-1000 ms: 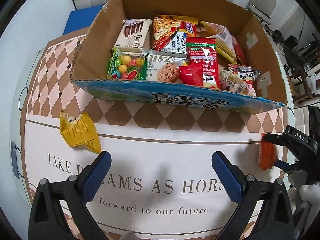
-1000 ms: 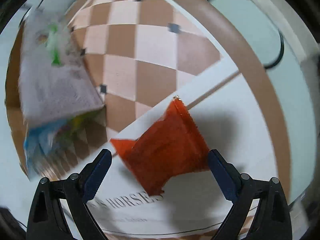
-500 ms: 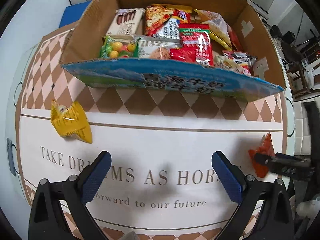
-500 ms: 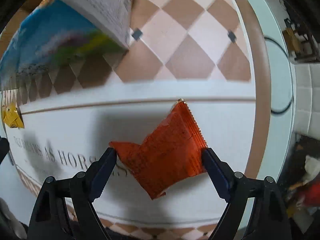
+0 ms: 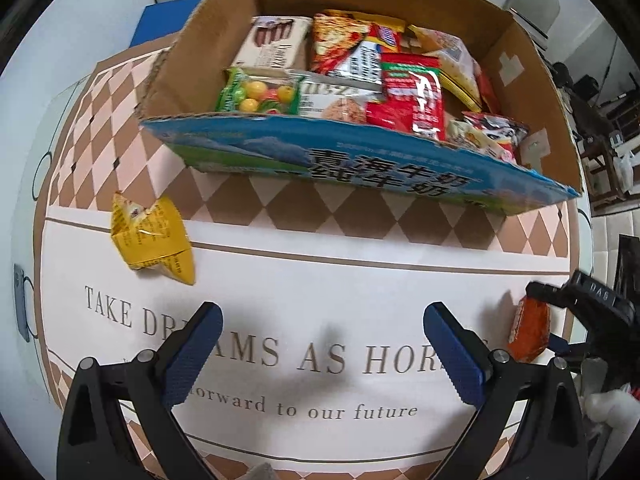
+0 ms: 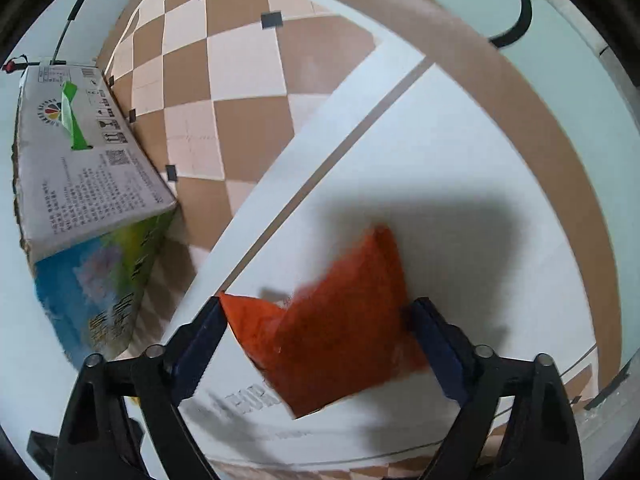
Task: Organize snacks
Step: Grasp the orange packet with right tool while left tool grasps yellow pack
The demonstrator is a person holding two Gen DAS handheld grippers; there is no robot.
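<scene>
An orange snack packet (image 6: 332, 328) sits between the pads of my right gripper (image 6: 320, 336), which is closed on its two edges and holds it just above the table mat. The packet also shows in the left wrist view (image 5: 528, 330) at the far right, with the right gripper (image 5: 560, 320) on it. My left gripper (image 5: 320, 356) is open and empty over the mat's lettering. A yellow snack packet (image 5: 150, 240) lies on the mat to the left. The cardboard box (image 5: 360, 160) holds several snack packs.
The box's side wall (image 6: 80, 184) stands to the left of my right gripper. The checkered mat (image 6: 224, 80) covers the white table; its edge (image 6: 580, 60) curves at the right. Chairs (image 5: 536, 0) stand behind the box.
My right gripper has closed onto the orange packet and swung round with it. My left gripper has drifted a little, staying open.
</scene>
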